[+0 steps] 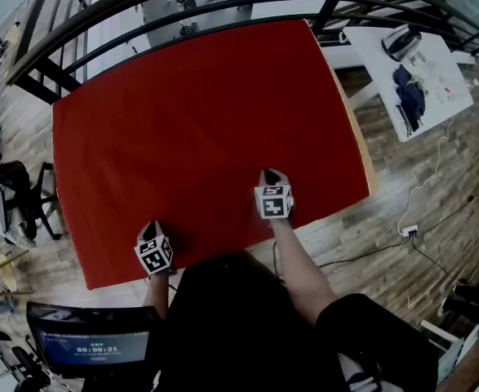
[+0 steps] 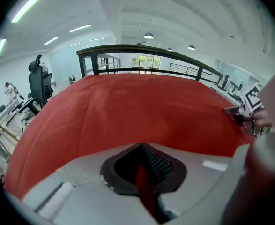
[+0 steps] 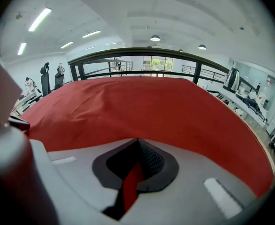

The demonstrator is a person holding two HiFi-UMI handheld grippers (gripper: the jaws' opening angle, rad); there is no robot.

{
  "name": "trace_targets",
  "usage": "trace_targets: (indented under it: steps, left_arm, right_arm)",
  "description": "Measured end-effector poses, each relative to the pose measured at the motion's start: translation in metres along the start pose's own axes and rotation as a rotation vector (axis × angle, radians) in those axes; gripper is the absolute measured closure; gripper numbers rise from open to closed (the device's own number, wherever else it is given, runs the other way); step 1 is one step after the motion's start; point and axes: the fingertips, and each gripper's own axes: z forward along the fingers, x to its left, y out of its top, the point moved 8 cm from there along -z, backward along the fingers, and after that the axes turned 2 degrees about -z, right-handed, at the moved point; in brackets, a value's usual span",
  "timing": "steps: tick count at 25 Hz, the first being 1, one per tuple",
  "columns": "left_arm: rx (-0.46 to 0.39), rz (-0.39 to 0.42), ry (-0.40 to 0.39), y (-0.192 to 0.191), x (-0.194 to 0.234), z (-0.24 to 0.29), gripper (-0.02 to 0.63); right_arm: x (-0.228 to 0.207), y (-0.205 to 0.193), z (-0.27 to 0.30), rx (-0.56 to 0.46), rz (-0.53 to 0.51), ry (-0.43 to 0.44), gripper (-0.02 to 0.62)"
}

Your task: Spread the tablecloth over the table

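Observation:
A red tablecloth point(image 1: 198, 113) lies flat over most of the table, whose wooden edge point(image 1: 358, 129) shows bare along the right side. My left gripper point(image 1: 152, 229) is at the cloth's near left edge, shut, with a strip of red cloth pinched between its jaws point(image 2: 140, 146). My right gripper point(image 1: 269, 175) sits further right on the near edge, also shut on a fold of the cloth point(image 3: 137, 140). In both gripper views the tablecloth point(image 2: 142, 102) point(image 3: 151, 107) stretches away with shallow wrinkles. The right gripper's marker cube point(image 2: 250, 96) shows at the left gripper view's right edge.
A black curved railing point(image 1: 223, 6) runs behind the table. A white side table point(image 1: 423, 72) with small items stands at the right. Office chairs point(image 1: 11, 194) stand at the left, a screen point(image 1: 92, 345) at the bottom left. A cable and a plug strip point(image 1: 409, 231) lie on the wooden floor.

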Motion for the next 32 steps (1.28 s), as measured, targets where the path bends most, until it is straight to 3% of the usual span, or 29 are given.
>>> trace_targets:
  steps: [7,10,13,17,22,24,28,32]
  left_arm:
    - [0.003,-0.035,-0.022,0.012,-0.016,0.007,0.606]
    - [0.022,0.032,-0.064,0.017,-0.017,0.010,0.601]
    - [0.057,0.112,-0.157,0.009,-0.004,0.002,0.600]
    - [0.062,0.138,-0.219,0.007,0.001,-0.009,0.600]
    - [-0.011,0.260,-0.314,0.014,-0.045,-0.019,0.600]
    - [-0.004,0.267,-0.284,0.007,-0.067,-0.016,0.600]
    - [-0.029,0.194,-0.108,0.019,-0.104,0.003,0.600]
    - [-0.154,0.239,-0.156,0.098,-0.169,0.055,0.600]
  right_arm:
    - [-0.021,0.030,0.025,0.007,-0.050,0.056,0.586]
    - [-0.028,0.036,0.034,0.019,-0.072,0.114,0.586]
    - [-0.027,0.016,0.010,0.067,-0.039,0.156,0.586]
    - [-0.051,0.004,-0.037,-0.003,0.051,0.082,0.585]
    - [-0.118,0.076,-0.003,-0.124,0.009,-0.065,0.586]
    - [-0.145,0.121,0.034,-0.167,-0.014,-0.071,0.586]
    - [-0.164,0.168,0.107,-0.142,-0.036,0.015,0.585]
    - [-0.140,0.190,0.141,-0.200,-0.144,0.069,0.585]
